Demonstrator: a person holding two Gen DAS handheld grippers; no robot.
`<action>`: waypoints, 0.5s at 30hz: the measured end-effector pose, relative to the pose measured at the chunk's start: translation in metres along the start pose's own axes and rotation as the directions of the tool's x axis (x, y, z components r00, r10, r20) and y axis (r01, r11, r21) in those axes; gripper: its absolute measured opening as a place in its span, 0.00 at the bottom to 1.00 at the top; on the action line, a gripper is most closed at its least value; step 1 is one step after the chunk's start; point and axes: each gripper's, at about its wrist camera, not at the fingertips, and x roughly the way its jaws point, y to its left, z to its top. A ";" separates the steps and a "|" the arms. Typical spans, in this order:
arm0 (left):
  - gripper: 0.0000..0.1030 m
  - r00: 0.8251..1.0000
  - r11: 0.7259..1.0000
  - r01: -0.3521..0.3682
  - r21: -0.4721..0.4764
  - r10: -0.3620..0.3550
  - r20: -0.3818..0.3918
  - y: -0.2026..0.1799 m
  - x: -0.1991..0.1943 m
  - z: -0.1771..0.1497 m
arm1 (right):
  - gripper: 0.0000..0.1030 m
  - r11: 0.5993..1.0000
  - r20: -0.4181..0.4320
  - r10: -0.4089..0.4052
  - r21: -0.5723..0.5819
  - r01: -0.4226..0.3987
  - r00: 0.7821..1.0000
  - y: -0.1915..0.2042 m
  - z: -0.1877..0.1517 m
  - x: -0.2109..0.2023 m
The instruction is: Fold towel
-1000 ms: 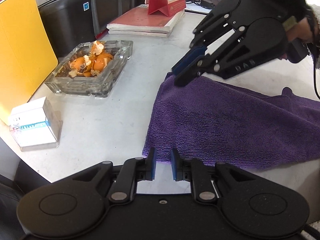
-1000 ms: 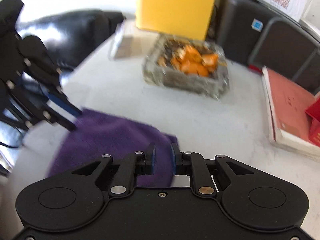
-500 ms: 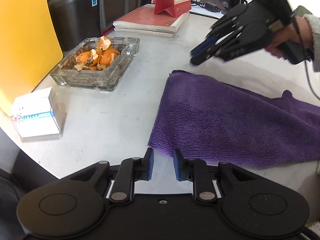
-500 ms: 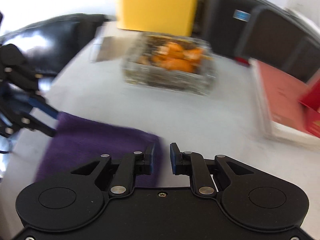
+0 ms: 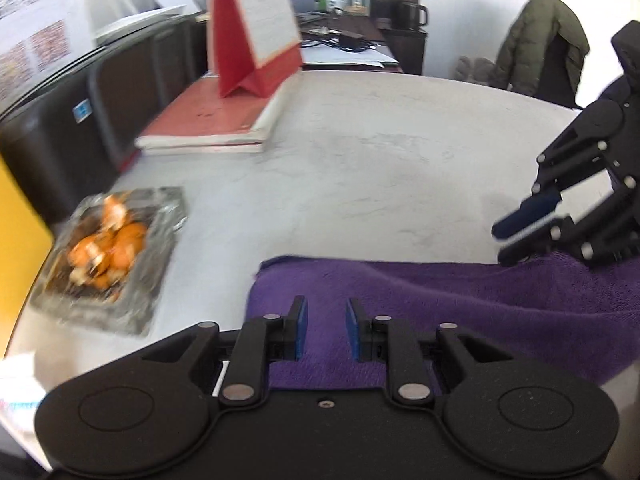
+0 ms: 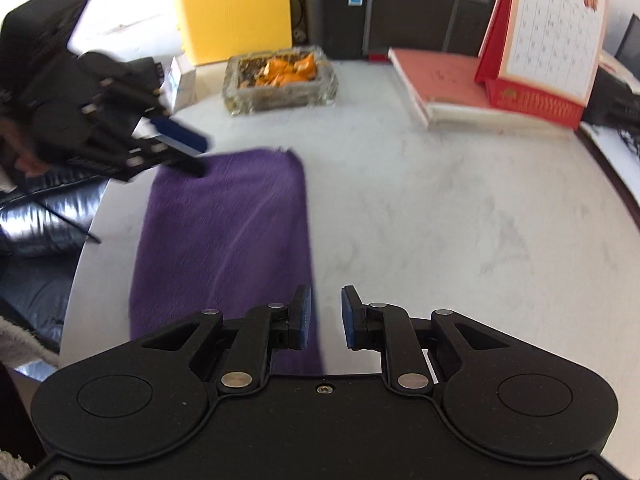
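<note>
**Purple towel lies folded on the table, both tongs released**

While you hold both tools over the table (image 6: pixel 460 208), the purple towel (image 6: pixel 232 232) lies flat on the pale grey top as a long folded strip, running along the table's near-left edge in the right wrist view. Your left gripper (image 5: pixel 325 328) hangs over one end of the strip, its blue pads standing a little apart with only cloth showing below the gap; nothing is pinched between them. Your right gripper (image 6: pixel 323 316) sits at the other end, just beside the towel's long edge, its jaws also slightly parted and empty, with bare table showing in the gap.

From the left wrist view you can see the right gripper (image 5: pixel 520 232) at the far right, its tips just above the towel (image 5: pixel 460 304), though contact cannot be told. From the right wrist view the left gripper (image 6: pixel 188 152) is blurred over the towel's far corner.

Beyond the towel stands a glass ashtray (image 6: pixel 280 80) holding orange peel (image 6: pixel 288 68). To its right lie stacked books (image 6: pixel 444 84) with a red desk calendar (image 6: pixel 540 40) on them. A yellow board (image 6: pixel 232 8) stands at the far left.
</note>
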 end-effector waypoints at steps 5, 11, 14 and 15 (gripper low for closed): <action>0.19 0.999 1.000 -0.009 0.019 0.010 -0.051 0.000 0.017 -0.004 | 0.16 0.997 0.029 -0.006 -0.071 0.008 1.000 0.013 0.006 0.013; 0.19 0.998 1.000 -0.007 0.000 0.007 -0.057 0.004 0.017 -0.011 | 0.16 0.990 -0.015 -0.002 -0.139 0.000 1.000 0.013 0.007 0.031; 0.19 0.998 1.000 0.002 -0.011 -0.002 -0.055 0.006 0.017 -0.012 | 0.16 0.991 -0.021 0.011 -0.135 -0.014 1.000 0.010 0.005 0.033; 0.19 0.999 1.000 0.005 -0.012 -0.005 -0.053 0.007 0.017 -0.012 | 0.16 0.990 -0.024 0.011 -0.138 -0.014 1.000 0.010 0.004 0.033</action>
